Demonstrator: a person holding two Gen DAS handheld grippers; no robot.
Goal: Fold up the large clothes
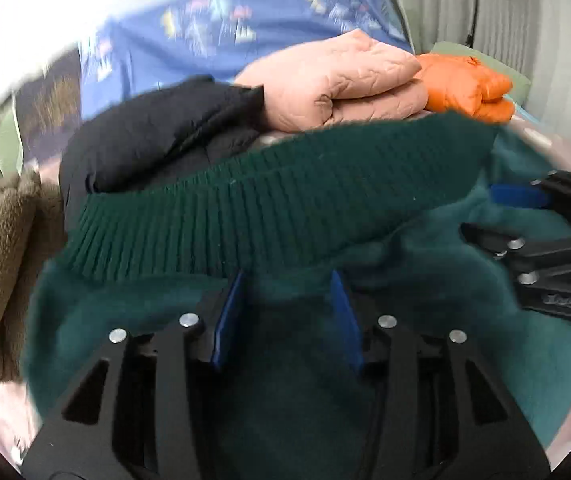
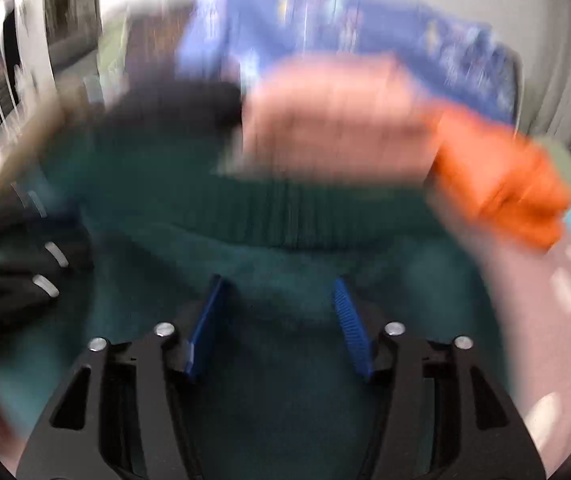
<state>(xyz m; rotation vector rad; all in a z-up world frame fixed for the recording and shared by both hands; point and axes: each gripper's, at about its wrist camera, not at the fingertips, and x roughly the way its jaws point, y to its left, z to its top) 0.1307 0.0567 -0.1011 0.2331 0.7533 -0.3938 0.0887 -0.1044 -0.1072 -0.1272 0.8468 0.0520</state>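
Note:
A dark green knit sweater (image 1: 285,200) lies spread below both grippers, its ribbed hem running across the middle of the left wrist view. My left gripper (image 1: 287,280) hovers just above the sweater's fuzzy body, blue pads apart, nothing pinched between them. The right gripper (image 1: 525,216) shows at the right edge of that view. In the blurred right wrist view the same sweater (image 2: 285,240) fills the lower half. My right gripper (image 2: 279,284) stands open over it with no cloth between its pads. The left gripper's black frame (image 2: 13,260) appears at the left edge there.
Behind the sweater lie a black garment (image 1: 157,136), a folded pink quilted piece (image 1: 341,88) and an orange puffy one (image 1: 469,84). A brown fleece item (image 1: 1,256) sits at the left. Blue patterned bedding (image 1: 225,28) lines the back, and a pink sheet (image 2: 557,320) shows at the right.

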